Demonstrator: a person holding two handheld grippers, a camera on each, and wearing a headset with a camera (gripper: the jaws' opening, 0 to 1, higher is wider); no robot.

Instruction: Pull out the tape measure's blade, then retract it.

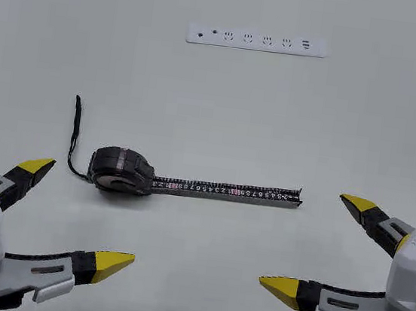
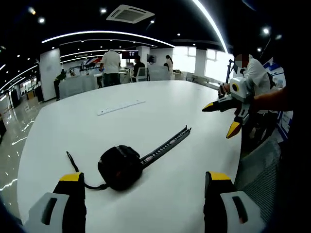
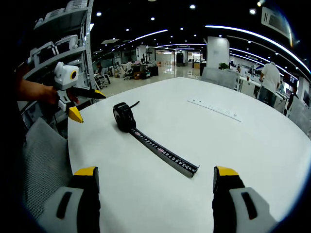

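My left gripper (image 1: 94, 208) sits at 8 o'clock and my right gripper (image 1: 301, 237) at 4, both with jaws wide apart and touching nothing. The tape measure (image 1: 120, 170) rests on the table (image 1: 214, 103) ahead, with its blade (image 1: 226, 191) out toward 3 o'clock (lying flat).

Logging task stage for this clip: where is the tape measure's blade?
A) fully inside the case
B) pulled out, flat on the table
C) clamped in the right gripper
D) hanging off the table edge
B: the blade lies extended from the tape measure, flat on the table.
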